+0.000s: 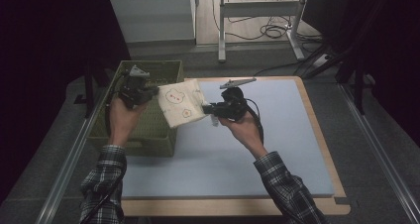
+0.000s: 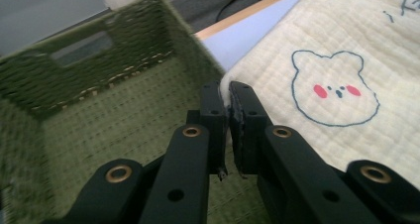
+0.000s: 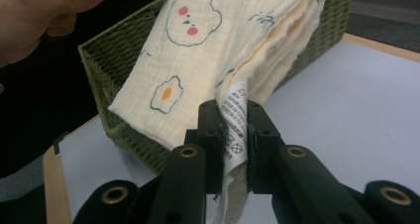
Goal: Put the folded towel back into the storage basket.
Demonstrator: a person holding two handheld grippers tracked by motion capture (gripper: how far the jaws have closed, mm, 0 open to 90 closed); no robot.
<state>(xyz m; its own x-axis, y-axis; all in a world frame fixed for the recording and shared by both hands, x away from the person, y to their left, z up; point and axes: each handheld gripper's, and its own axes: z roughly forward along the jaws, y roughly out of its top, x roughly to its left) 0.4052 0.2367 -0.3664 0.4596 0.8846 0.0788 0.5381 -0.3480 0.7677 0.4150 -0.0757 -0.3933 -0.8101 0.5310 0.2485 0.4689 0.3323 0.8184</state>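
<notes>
Now, cloths: one folded yellow cloth with bear drawings [image 1: 181,104].
Baskets: one green woven basket [image 1: 148,130].
Left gripper [image 2: 229,97]: you pinch the cloth's edge.
Right gripper [image 3: 233,112]: you pinch its white tag [image 3: 235,130].

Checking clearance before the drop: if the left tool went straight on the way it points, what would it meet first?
Likely the folded cloth that the left tool already grips at its edge; past it lies the table. The green basket sits beside that line; depth is unclear.

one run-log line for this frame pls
left claw: shut on cloth edge | right claw: shut on cloth, at care label | cloth: folded, held up beside green basket
</notes>
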